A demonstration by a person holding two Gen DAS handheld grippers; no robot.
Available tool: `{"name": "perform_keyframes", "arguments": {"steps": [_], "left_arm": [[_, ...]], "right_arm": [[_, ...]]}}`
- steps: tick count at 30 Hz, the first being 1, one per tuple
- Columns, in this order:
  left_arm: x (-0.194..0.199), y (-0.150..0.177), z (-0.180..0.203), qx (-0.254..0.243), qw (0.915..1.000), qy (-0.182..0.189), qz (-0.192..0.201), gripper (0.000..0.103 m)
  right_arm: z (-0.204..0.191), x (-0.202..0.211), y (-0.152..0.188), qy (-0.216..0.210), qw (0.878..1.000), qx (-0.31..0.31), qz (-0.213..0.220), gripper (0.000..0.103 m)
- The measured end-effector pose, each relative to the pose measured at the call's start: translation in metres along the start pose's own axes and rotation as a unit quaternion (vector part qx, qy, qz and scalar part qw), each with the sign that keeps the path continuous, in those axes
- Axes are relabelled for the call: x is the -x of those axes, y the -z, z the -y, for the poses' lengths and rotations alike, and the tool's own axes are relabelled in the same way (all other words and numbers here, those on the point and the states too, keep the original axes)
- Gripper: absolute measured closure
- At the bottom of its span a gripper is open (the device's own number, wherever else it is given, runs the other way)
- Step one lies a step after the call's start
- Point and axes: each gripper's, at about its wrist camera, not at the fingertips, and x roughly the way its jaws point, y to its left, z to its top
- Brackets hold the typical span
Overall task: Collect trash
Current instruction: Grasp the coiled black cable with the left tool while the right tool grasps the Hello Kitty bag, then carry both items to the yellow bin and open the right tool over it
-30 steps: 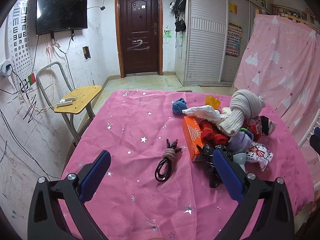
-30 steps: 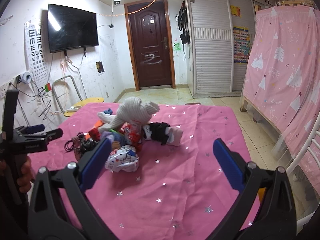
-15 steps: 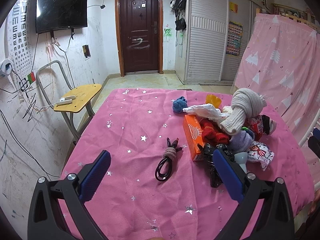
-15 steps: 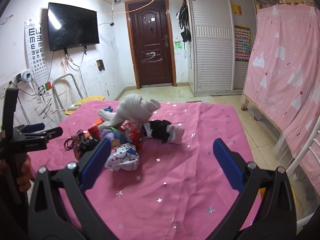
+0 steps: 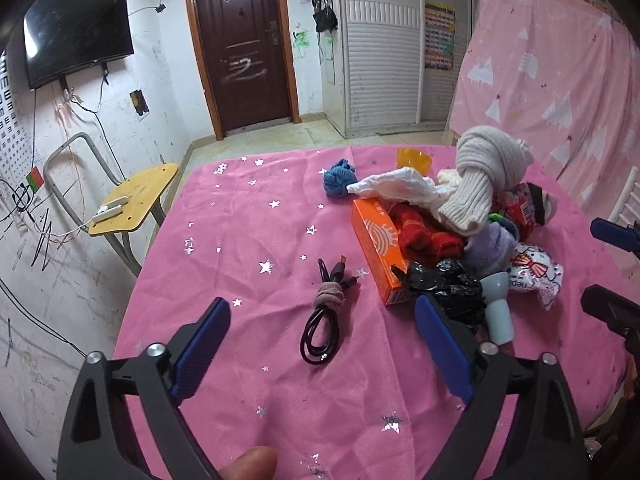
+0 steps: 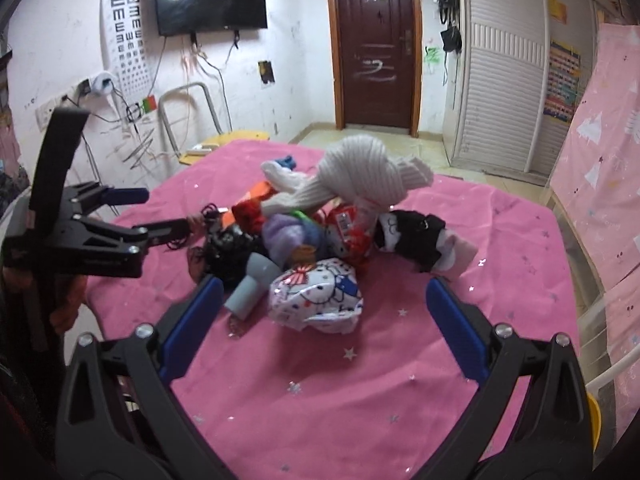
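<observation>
**A:** What does your left wrist view show?

**B:** My left hand-held gripper [image 5: 322, 334] stands wide, its blue pads holding nothing, low in the frame over the counter [image 5: 248, 240] with its pink starred cloth. Just above the gap, at frame centre, lies a coiled black cable [image 5: 325, 318] bound with a tan band. Right of it is an orange box [image 5: 380, 252], and a crumpled black plastic bag [image 5: 446, 286] touches the box's near end, partly behind my right-side pad. A pale blue cup [image 5: 498, 306] lies tipped beside the bag. Above that is the heap: a red knit piece [image 5: 424, 236], a knotted cream knit scarf [image 5: 480, 176], white crumpled paper [image 5: 396, 186], and a white printed wrapper [image 5: 534, 274] at the right. A blue knit ball [image 5: 339, 176] sits apart, upper centre. At the right edge I can see my other tool's tips.

**A:** And the right wrist view?

**B:** My right hand-held gripper [image 6: 324, 326] is also wide and holds nothing, low in the frame. The white printed wrapper [image 6: 318, 298] lies between its pads, nearest to me; whether a pad touches it I cannot tell. The cup [image 6: 252, 284] lies just left of it, the black bag [image 6: 228, 248] behind that, the cream scarf [image 6: 360, 176] on top of the heap, and a black-and-white sock [image 6: 416, 236] to the right. My left hand-held gripper [image 6: 160, 216] reaches in from the left edge.
</observation>
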Motion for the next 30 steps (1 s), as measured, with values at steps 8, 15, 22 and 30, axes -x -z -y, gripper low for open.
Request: {"name": "perform_keyframes", "arguments": {"steps": [8,15,22,30], "left_arm": [[-0.034,-0.011,-0.014,0.003,0.9987,-0.005,-0.050,0.056],[-0.051,-0.013,-0.006,-0.014,0.9972,0.023,-0.069,0.089],[-0.049,-0.012,-0.004,-0.006,0.9972,0.034,-0.067,0.094],[-0.036,-0.008,-0.006,0.013,0.9979,0.031,-0.056,0.094]], "right_arm": [[0.009,-0.027,-0.001,0.004,0.999,-0.002,-0.042,0.019],[0.011,-0.046,-0.004,0.001,0.997,0.002,-0.076,0.029],[0.015,-0.058,-0.001,-0.020,0.995,0.002,-0.102,0.042],[0.021,-0.056,0.002,-0.063,0.993,-0.011,-0.095,0.071]]}}
